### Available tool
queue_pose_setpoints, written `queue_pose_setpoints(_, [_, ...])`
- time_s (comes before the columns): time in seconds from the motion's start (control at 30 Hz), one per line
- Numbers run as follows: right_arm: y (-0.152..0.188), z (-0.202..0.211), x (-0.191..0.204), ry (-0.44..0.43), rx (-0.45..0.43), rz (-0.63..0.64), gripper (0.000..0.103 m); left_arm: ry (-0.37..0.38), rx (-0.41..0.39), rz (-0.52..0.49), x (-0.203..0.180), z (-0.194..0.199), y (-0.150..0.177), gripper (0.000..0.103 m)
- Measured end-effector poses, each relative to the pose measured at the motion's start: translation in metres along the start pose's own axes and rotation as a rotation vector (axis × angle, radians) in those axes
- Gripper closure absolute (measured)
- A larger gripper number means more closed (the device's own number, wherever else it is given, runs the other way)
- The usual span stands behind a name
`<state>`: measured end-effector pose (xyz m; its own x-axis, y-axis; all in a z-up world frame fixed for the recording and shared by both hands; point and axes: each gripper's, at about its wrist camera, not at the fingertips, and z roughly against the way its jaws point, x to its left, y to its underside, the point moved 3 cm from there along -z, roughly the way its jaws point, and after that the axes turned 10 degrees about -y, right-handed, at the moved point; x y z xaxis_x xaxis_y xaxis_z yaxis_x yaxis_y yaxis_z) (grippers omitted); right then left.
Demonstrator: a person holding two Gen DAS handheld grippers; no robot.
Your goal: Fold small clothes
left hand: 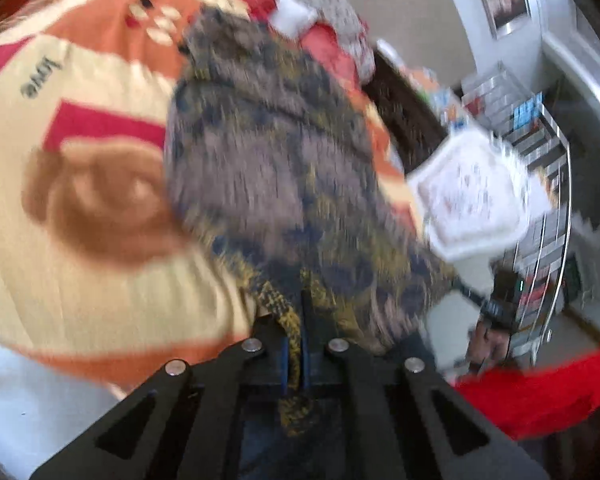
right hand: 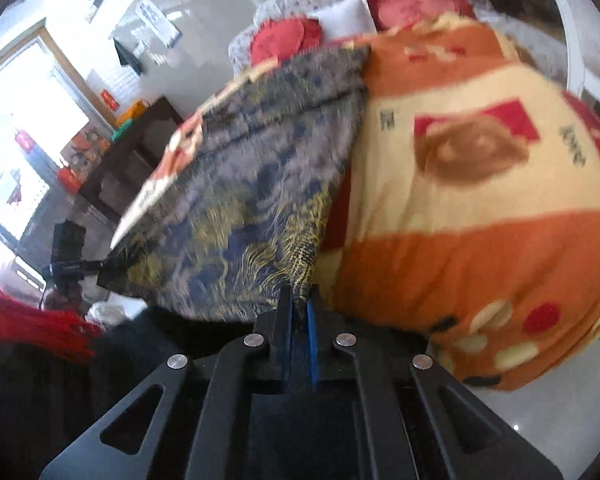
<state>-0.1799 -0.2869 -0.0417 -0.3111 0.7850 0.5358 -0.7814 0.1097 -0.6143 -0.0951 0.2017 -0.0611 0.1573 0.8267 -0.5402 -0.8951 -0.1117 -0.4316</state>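
A small grey garment with blue and yellow print (left hand: 276,160) hangs lifted over an orange, cream and red bear-print blanket (left hand: 80,184). My left gripper (left hand: 296,320) is shut on one corner of the garment, with cloth pinched between the blue pads. In the right wrist view the same garment (right hand: 252,184) stretches up and left from my right gripper (right hand: 300,304), which is shut on another corner. The other gripper (right hand: 66,264) shows at the far left edge of the garment. Both views are motion-blurred.
The blanket (right hand: 460,208) covers a bed with red cushions (right hand: 284,36) and a white pillow (right hand: 346,14) at the back. A dark cabinet (right hand: 140,152) and glossy white floor (right hand: 512,412) lie around. A red sleeve (left hand: 540,392) is at lower right.
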Motion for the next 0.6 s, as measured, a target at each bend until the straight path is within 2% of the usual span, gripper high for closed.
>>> queue_pose_setpoints(0.1, [-0.032,-0.005,-0.003,0.032,-0.074,0.026,0.103,0.010,-0.082,0.080,0.006,-0.004,-0.030,0.099])
queue_pose_setpoints(0.2, [-0.072,-0.018,-0.010,0.047,-0.157,0.030,0.103,0.031,-0.177,0.186,0.013,-0.012,-0.078,0.099])
queue_pose_setpoints(0.3, [-0.122,-0.040,-0.025,0.070,-0.221,0.018,0.103,-0.016,-0.250,0.224,0.017,-0.026,-0.129,0.099])
queue_pose_setpoints(0.37, [-0.158,-0.059,-0.035,0.074,-0.250,-0.005,0.103,-0.022,-0.283,0.254,0.018,-0.041,-0.169,0.099])
queue_pose_setpoints(0.53, [-0.255,-0.114,-0.051,0.136,-0.284,0.019,0.103,-0.116,-0.354,0.189,0.006,-0.074,-0.259,0.099])
queue_pose_setpoints(0.6, [-0.284,-0.129,-0.059,0.155,-0.291,0.005,0.103,-0.145,-0.366,0.181,0.007,-0.085,-0.283,0.099])
